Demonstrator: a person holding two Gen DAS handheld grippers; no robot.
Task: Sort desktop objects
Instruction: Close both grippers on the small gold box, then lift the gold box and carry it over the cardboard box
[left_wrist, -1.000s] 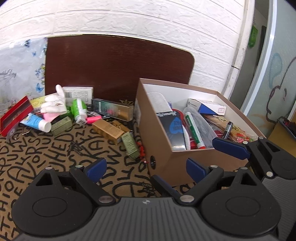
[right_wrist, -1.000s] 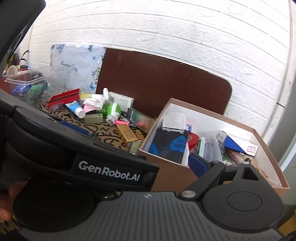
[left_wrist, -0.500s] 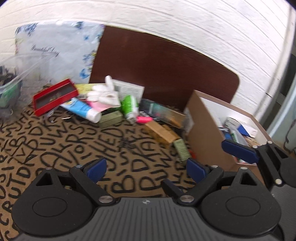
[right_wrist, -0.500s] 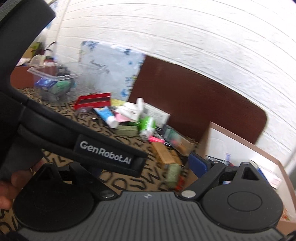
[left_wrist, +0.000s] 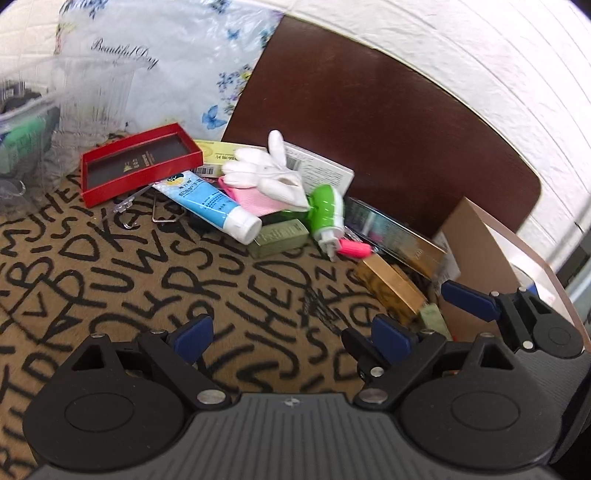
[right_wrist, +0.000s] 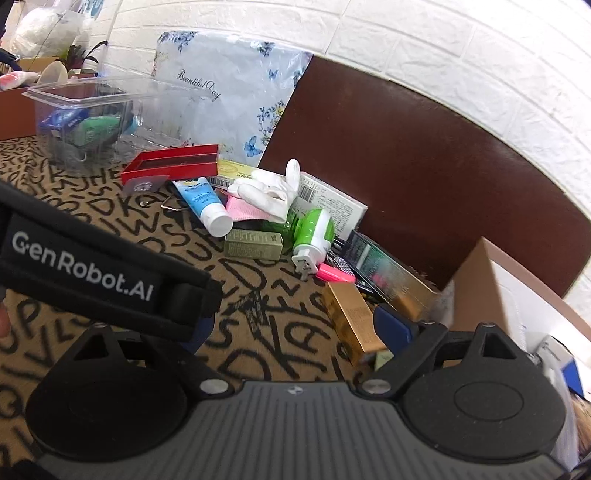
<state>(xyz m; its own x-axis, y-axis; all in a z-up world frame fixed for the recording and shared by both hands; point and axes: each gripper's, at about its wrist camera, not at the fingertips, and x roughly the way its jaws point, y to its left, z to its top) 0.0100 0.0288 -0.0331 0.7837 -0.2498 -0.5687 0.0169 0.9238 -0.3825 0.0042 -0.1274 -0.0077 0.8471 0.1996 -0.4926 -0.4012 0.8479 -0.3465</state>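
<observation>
A pile of small objects lies on the lettered mat: a red tray, a blue tube, a white glove, a green and white plug device, a pink marker, an olive box and a gold box. My left gripper is open and empty, above bare mat in front of the pile. My right gripper is open and empty; it shows at the right of the left wrist view. The left gripper's body hides its left finger.
A brown cardboard box stands at the right, its contents mostly hidden. A clear plastic tub with items stands at the far left. A floral bag and a dark brown board lean on the white brick wall.
Both grippers have swung left, away from the cardboard box toward the pile of objects. Both stay open and empty.
</observation>
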